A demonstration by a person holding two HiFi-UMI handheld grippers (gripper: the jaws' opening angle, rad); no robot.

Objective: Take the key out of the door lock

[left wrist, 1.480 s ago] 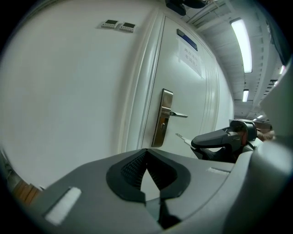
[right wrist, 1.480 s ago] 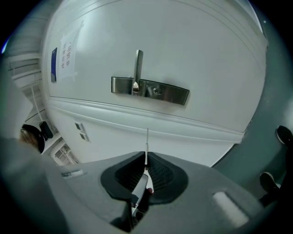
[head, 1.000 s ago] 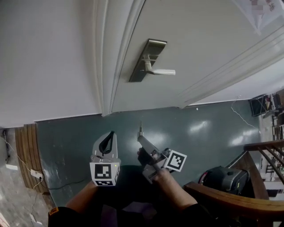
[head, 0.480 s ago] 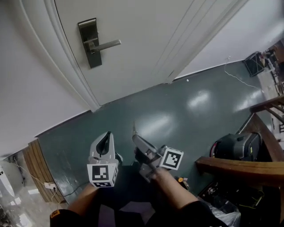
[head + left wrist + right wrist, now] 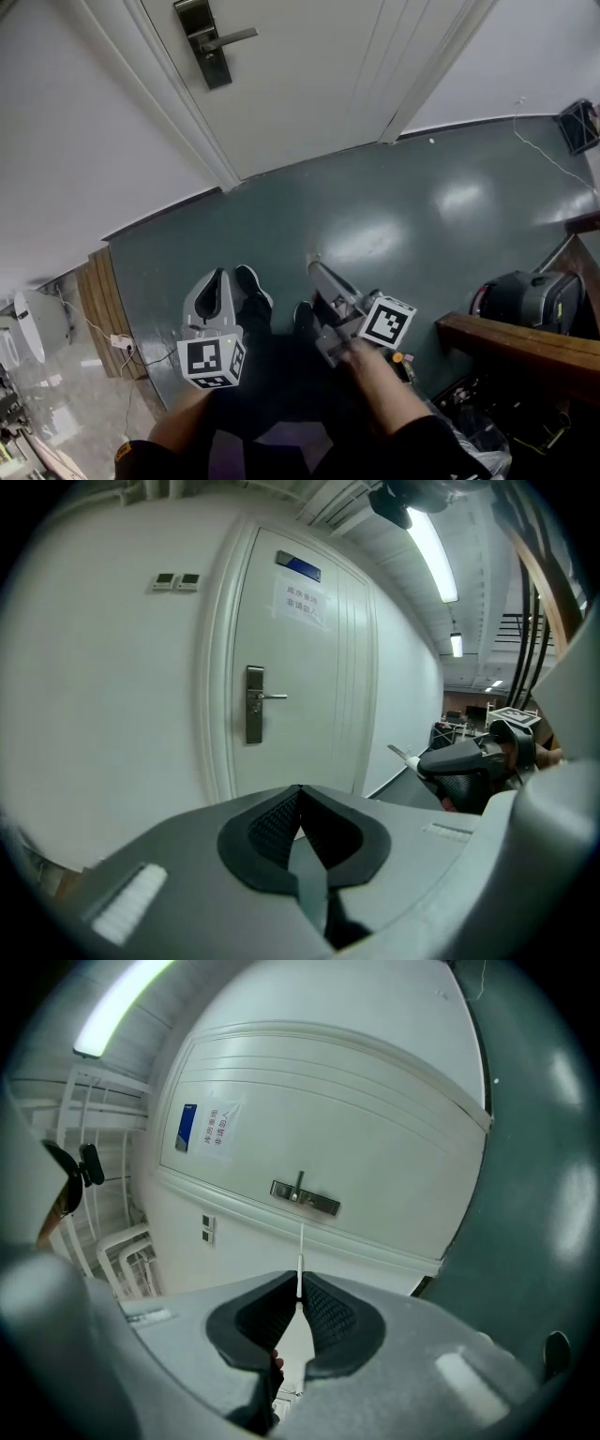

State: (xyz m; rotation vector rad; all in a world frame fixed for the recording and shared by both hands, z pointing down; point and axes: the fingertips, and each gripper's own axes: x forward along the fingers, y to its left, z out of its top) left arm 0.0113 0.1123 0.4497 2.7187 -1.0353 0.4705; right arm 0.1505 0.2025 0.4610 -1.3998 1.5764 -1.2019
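Observation:
The white door [image 5: 309,75] carries a dark metal lock plate [image 5: 204,42] with a lever handle [image 5: 230,38], far up in the head view. My right gripper [image 5: 317,270] is shut on the thin key [image 5: 310,259], whose blade sticks out past the jaw tips, well away from the door above the green floor. In the right gripper view the key [image 5: 300,1255] points toward the lock plate [image 5: 305,1198]. My left gripper [image 5: 221,275] is shut with nothing in it, beside the right one. The left gripper view shows the lock plate [image 5: 254,717] and the right gripper [image 5: 450,761].
A wooden rail [image 5: 511,342] crosses the lower right, with a black bag [image 5: 525,298] behind it. The person's dark shoes [image 5: 251,281] stand below the grippers. A wooden panel [image 5: 98,300] and a power strip [image 5: 120,341] lie at the left wall.
The view has swung and pulled back: the door and lock plate now sit higher and farther off. Both grippers stay shut, the key still in the right one.

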